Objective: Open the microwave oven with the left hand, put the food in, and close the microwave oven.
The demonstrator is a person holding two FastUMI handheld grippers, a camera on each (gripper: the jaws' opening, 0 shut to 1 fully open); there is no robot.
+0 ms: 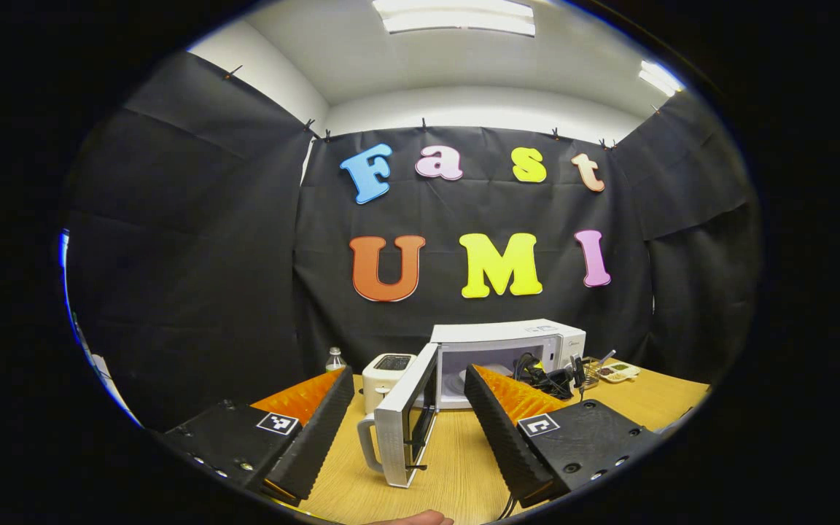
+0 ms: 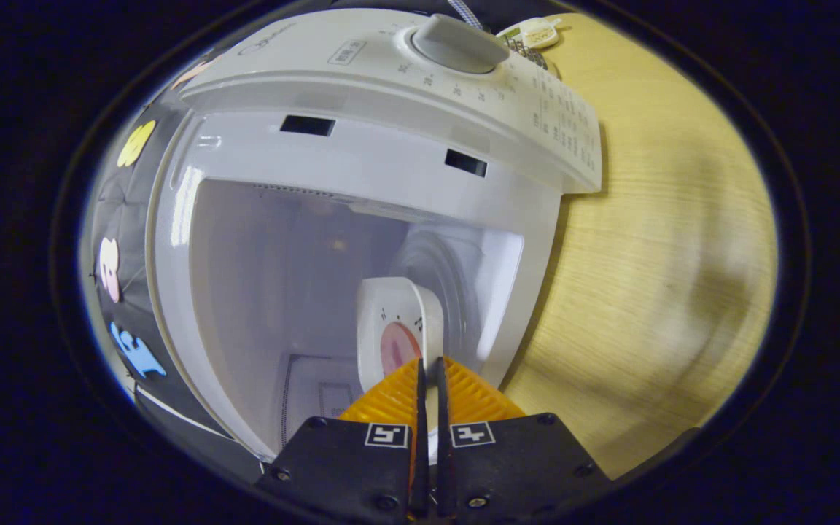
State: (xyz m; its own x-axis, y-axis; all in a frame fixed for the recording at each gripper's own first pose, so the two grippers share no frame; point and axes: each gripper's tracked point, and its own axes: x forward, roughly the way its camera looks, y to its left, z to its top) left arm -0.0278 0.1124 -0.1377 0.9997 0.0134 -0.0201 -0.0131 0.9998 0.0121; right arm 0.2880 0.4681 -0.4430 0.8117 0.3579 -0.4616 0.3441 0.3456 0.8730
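Right gripper (image 2: 429, 379): fingers nearly together, pinching the near rim of a white plate (image 2: 398, 332) with a pinkish piece of food (image 2: 398, 348) on it. The plate is held edge-on at the mouth of the microwave (image 2: 362, 153), just entering the cavity; whether it touches the floor inside cannot be told.

Plate: judged stiff, smooth and slippery, probably breakable; a rim grip is the sensible hold, kept level so the food does not slide.

Left gripper (image 1: 409, 408): fingers spread wide, holding nothing, set back from the oven.

Microwave door (image 1: 409, 419): swung open toward the camera, handle (image 1: 367, 445) on its near edge. The door is judged light and hinged, best pushed on its outer face or handle for closing.

Table (image 1: 456, 467): pale wood grain, flat.

Farther off: a toaster (image 1: 385, 375) and a bottle (image 1: 335, 359) left of the oven, the other gripper at the opening, a small tray (image 1: 618, 372) to the right.

Room: black cloth walls, white ceiling with strip lights (image 1: 456, 16).
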